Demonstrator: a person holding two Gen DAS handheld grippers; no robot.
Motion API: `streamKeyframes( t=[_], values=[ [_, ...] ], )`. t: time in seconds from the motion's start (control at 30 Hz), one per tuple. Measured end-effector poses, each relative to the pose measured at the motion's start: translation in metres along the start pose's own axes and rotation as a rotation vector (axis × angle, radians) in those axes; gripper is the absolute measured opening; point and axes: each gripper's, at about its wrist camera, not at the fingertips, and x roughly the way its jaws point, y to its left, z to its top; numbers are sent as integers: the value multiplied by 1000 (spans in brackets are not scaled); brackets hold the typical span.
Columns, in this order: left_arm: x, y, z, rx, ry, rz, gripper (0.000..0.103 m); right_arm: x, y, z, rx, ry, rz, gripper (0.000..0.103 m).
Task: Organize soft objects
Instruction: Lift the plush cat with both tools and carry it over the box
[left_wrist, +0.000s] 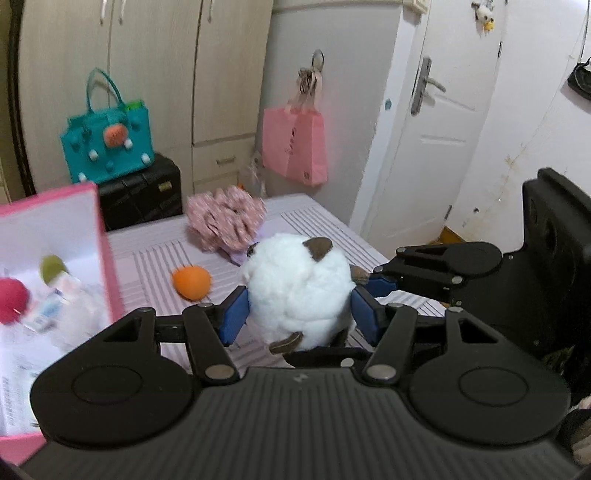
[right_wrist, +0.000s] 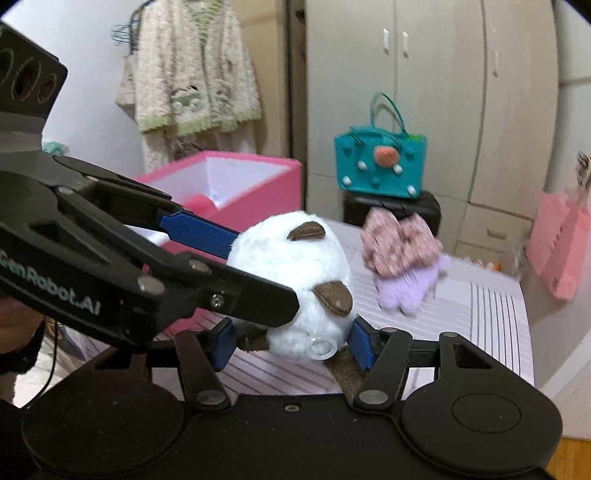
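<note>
Left wrist view: the open pink cardboard box (left_wrist: 105, 258), left of the round fluffy white plush toy (left_wrist: 295, 291), holds a red ball (left_wrist: 13, 301) and a green lump (left_wrist: 53, 267); the left gripper (left_wrist: 299, 314) has its fingers pinching the plush above the striped lilac bench (left_wrist: 155, 266); a smooth orange ball (left_wrist: 191, 281) lies between box and plush.

Right wrist view: the right gripper (right_wrist: 291, 345) has its blue fingers (right_wrist: 362, 347) pinching the same plush (right_wrist: 291, 266) from below; the box (right_wrist: 258, 195) stands behind it.

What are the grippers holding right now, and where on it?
Both hold the white plush toy. The left gripper squeezes its round body from both sides; the right gripper clamps its lower part, near the clear ring.
</note>
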Motion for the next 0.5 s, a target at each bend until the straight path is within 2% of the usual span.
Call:
streamKeyframes(
  t=[0.37,0.5],
  values=[
    [-70,34,25,-2,-137,118,59,0,37,68,-88,-82,109,67],
    [-89,55,29,-38,-209,175,59,10,48,100,-142,-90,171,67]
  ],
)
